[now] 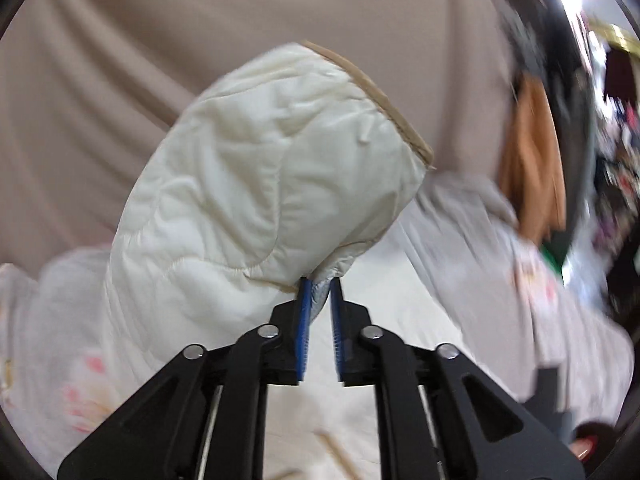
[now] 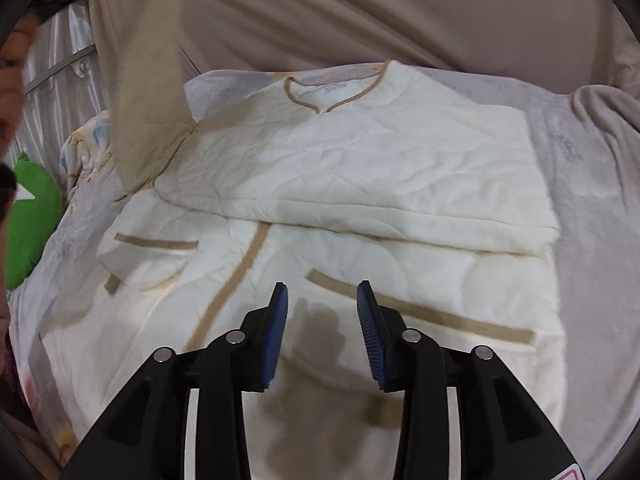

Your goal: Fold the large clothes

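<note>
A cream quilted jacket (image 2: 340, 184) with tan trim lies on a bed, front up, with one sleeve folded flat across its chest. My left gripper (image 1: 320, 280) is shut on the cuff end of the other sleeve (image 1: 264, 184) and holds it lifted above the bed; that raised sleeve shows blurred in the right wrist view (image 2: 148, 112) at the left. My right gripper (image 2: 322, 286) is open and empty, hovering over the jacket's lower front near a tan pocket strip (image 2: 420, 312).
The bed has a pale floral sheet (image 2: 592, 240). A beige curtain or cloth (image 2: 360, 8) hangs behind it. A green cushion (image 2: 32, 220) sits at the left edge. An orange cloth (image 1: 532, 168) hangs at the right in the left wrist view.
</note>
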A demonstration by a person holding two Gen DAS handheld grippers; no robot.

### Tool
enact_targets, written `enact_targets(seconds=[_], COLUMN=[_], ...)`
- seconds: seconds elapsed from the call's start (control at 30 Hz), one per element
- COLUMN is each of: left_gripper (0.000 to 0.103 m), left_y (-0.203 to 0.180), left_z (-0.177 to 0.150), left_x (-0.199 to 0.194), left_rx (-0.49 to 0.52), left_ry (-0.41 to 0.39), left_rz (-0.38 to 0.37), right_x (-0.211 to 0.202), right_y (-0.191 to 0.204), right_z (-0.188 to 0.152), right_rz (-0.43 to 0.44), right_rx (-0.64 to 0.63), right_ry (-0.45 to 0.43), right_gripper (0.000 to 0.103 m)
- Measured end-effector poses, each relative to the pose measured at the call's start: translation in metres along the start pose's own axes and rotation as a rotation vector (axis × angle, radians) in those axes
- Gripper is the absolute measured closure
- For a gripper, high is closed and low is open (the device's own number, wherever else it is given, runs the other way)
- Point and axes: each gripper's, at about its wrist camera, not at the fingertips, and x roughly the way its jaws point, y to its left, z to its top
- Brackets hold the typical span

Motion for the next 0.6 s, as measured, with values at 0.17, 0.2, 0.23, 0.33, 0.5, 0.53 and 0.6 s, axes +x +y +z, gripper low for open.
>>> enact_targets(seconds=[0.17, 0.2, 0.23, 0.33, 0.5, 0.53, 0.6], left_gripper=[0.042, 0.042, 0.041, 0.028, 0.022, 0.022, 0.022], left_y=[-0.047, -0.04, -0.036, 0.006, 0.087, 0.103, 0.133], left_z=[-0.09, -0.101, -0.113, -0.133, -0.16, -0.165, -0.177], left_x=[0.077, 0.081, 0.075, 0.057, 0.019, 0.013, 0.003], left_rx=[0.118, 0.112, 0.093, 0.008, -0.085, -0.1, -0.123], left_ry=[0.196, 0.222, 0.241, 0.262, 0.274, 0.28, 0.291], left_rz=[0.051, 0.047, 0.038, 0.044, 0.212, 0.242, 0.317], right_x=[-0.033, -0.039, -0.045, -0.059, -0.047, -0.039, -0.024], right_y=[-0.041, -0.049, -0.056, -0.077, -0.089, -0.09, -0.092], right_z=[-0.029, -0.033, -0.034, -0.029, 0.008, 0.018, 0.034], right_rz=[-0.089, -0.103, -0.113, -0.112, -0.077, -0.066, -0.025], right_rx=[0.049, 0.063, 0.075, 0.125, 0.162, 0.17, 0.19], right_ry=[0.002, -0.001, -0.006, -0.041, -0.08, -0.08, -0.068], right_gripper=[0.06, 0.058, 0.057, 0.051, 0.044, 0.044, 0.044])
